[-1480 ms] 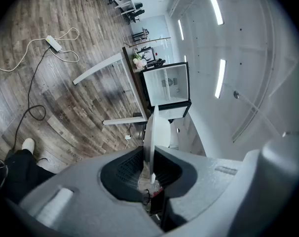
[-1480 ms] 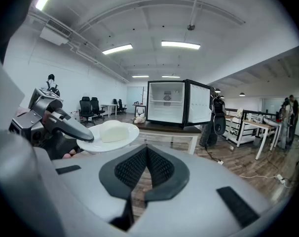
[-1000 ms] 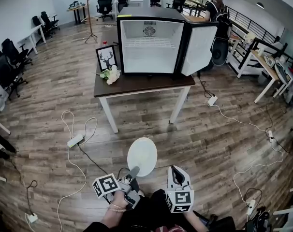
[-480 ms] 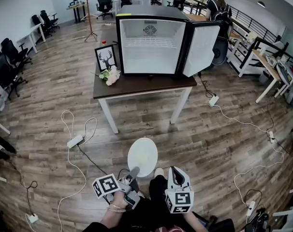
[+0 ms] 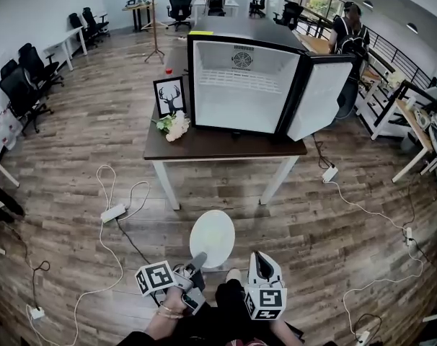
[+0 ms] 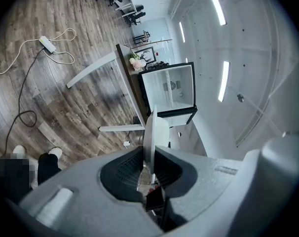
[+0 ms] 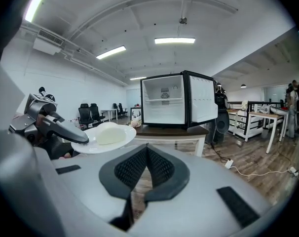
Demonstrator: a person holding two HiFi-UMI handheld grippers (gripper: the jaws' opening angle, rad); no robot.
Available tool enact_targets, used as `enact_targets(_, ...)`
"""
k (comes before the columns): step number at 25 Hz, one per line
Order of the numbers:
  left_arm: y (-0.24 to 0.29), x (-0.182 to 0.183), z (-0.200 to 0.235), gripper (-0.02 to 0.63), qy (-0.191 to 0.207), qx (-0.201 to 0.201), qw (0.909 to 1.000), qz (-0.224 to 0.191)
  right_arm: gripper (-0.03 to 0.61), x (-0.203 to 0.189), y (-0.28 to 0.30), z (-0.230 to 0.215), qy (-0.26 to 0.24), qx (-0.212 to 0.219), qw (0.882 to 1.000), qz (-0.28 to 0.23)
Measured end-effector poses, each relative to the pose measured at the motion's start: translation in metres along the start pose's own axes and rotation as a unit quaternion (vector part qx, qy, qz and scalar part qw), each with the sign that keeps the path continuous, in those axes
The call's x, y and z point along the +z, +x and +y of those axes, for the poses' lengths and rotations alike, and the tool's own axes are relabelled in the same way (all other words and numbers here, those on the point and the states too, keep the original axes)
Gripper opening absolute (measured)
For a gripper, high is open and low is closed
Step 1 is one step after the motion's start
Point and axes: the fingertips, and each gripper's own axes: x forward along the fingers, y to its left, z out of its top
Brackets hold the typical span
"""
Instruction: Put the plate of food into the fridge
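Observation:
A white plate (image 5: pixel 212 238) with a pale lump of food (image 7: pixel 109 132) on it is held out level above the floor. My left gripper (image 5: pixel 198 260) is shut on the plate's near rim; in the left gripper view the plate (image 6: pixel 150 132) stands edge-on between the pads. My right gripper (image 5: pixel 262 262) hangs beside it on the right, shut and empty, its pads (image 7: pixel 147 164) meeting. Ahead stands a small fridge (image 5: pixel 244 85) on a dark table (image 5: pixel 218 145), its door (image 5: pixel 319 99) swung open to the right, its white inside bare.
On the table's left end are a framed deer picture (image 5: pixel 169 96) and a bunch of white flowers (image 5: pixel 174 125). Cables and power strips (image 5: pixel 112 213) lie on the wooden floor. Office chairs (image 5: pixel 24 85) line the left; a person (image 5: pixel 350 38) stands behind the fridge at right.
The view has moved closer to the table and fridge, which sit larger and lower in the frame. Both grippers and the plate keep their places relative to me.

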Motion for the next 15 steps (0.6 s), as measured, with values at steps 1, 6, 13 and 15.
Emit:
enact_targets(1,0.007,0.004,-0.003,0.049,-0.002,-0.002,1.0000,-0.004,0.008,0.003,0.009,-0.005,-0.001,0.005,1.000,0.000)
enact_targets(6,0.046,0.015,-0.018,0.049,-0.010,-0.008,0.9998,-0.016,0.008,0.022,0.042,-0.036,-0.007,0.021,1.000,-0.004)
enact_targets(13,0.096,0.024,-0.031,0.051,-0.012,-0.008,0.9996,-0.023,0.008,0.030,0.071,-0.078,-0.009,0.026,1.000,-0.002)
enact_targets(15,0.110,0.025,-0.033,0.051,-0.013,-0.008,0.9995,-0.027,0.008,0.029,0.077,-0.087,-0.011,0.032,0.999,0.001)
